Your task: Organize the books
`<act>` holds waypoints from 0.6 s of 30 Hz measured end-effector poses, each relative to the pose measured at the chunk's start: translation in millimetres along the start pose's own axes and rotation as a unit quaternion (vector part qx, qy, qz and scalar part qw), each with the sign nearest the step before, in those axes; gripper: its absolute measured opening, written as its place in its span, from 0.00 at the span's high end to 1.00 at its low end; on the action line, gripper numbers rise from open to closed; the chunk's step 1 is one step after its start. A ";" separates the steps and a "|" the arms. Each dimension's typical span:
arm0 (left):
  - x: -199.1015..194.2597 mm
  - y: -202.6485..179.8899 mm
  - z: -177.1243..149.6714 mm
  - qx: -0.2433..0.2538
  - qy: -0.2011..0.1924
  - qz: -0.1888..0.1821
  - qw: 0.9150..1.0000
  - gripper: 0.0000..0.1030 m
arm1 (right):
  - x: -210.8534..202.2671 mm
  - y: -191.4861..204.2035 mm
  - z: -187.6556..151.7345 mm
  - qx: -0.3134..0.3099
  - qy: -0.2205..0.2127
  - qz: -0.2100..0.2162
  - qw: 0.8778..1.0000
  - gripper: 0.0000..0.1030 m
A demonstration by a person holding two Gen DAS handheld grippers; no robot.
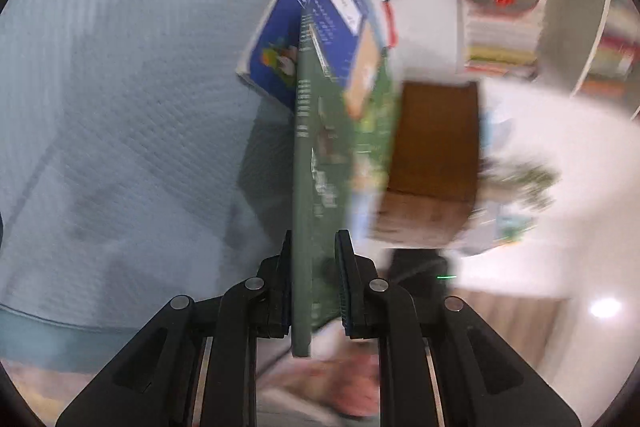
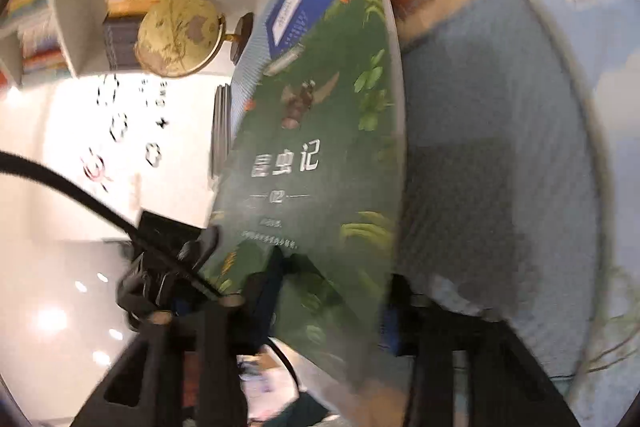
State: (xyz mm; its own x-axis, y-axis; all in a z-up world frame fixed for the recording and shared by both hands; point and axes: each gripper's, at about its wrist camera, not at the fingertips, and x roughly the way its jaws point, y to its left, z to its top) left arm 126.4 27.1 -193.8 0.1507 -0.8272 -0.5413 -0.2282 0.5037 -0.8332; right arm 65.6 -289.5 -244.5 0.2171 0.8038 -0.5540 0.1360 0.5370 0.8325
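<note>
The pale blue textured bedspread (image 1: 120, 107) fills the left of the left wrist view and lies behind the books. A white bookshelf (image 2: 76, 11) with stacked multicoloured books stands at the upper left of the right wrist view; one yellowish globe on a brass stand (image 2: 180, 35) is in front of it.

Two books are visible. The green hardcover book with leaf artwork and white title characters (image 2: 316, 163) is held on edge. The blue softcover book with a white label (image 1: 316, 27) lies flat on the bedspread beyond it, partly covered by the green one.

The left gripper (image 1: 312, 291) is clamped on the green book: the spine edge runs straight between its two black fingers (image 1: 348, 287), and both pads press on the covers at the near lower corner.

The right gripper (image 2: 328, 307) straddles the lower edge of the same book. One finger sits on the front cover side, the other on the far side near the page edge. Motion blur hides the pads, so contact cannot be told. Its jaws stand narrow.
</note>
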 end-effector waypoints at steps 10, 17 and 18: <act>22.7 -71.0 -32.3 0.229 -0.009 0.187 0.955 0.87 | -1.4 53.2 -4.8 -0.190 -0.010 -0.181 0.965 0.72; 10.1 -94.7 -37.1 0.261 -0.014 0.166 0.951 0.87 | -10.3 79.0 -10.4 -0.289 -0.009 -0.222 0.931 0.73; 6.1 -95.3 -35.8 0.259 -0.015 0.159 0.952 0.87 | -13.2 84.9 -13.2 -0.309 -0.008 -0.226 0.924 0.73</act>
State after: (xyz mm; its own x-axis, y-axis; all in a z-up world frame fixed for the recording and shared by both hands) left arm 114.7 -34.9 -113.7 0.1833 -0.6089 -0.7718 0.2380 0.7892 -0.5661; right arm 61.5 -251.1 -166.6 0.2888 0.4597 -0.8398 -0.3604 0.8649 0.3495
